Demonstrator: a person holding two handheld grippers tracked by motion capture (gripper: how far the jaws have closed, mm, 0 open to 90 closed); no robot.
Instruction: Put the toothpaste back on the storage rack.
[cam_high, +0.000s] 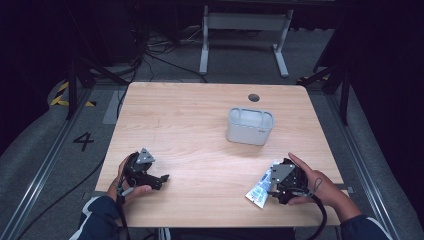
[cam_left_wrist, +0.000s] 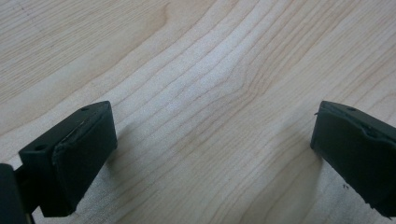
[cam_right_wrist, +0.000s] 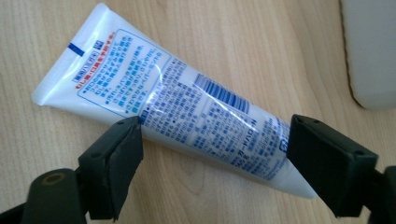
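one white tube (cam_right_wrist: 177, 112) with blue print lay flat on the wooden table (cam_high: 200, 125) near its front right edge, its crimped flat end pointing away from the right gripper (cam_right_wrist: 212, 156) in the right gripper view and its tapered end toward the lower right of that view. the right gripper's two black jaws stood wide apart, one at each side of the tube's narrower half, each close against or just touching the tube's edge; whether they pressed on it could not be told. in the high view the right gripper (cam_high: 285, 182) sat over the tube (cam_high: 260, 190) in the person's right hand (cam_high: 320, 187). the left gripper (cam_left_wrist: 212, 158) had its jaws spread wide over bare wood with nothing between them; in the high view it (cam_high: 161, 179) rested low near the front left of the table, held by the left hand (cam_high: 127, 182), well apart from the tube. one pale grey open-topped container (cam_high: 250, 126) stood upright behind the tube, toward the middle right of the table; its blurred side (cam_right_wrist: 371, 51) showed just beyond the tube. one small dark round hole (cam_high: 254, 97) marked the far edge of the table.
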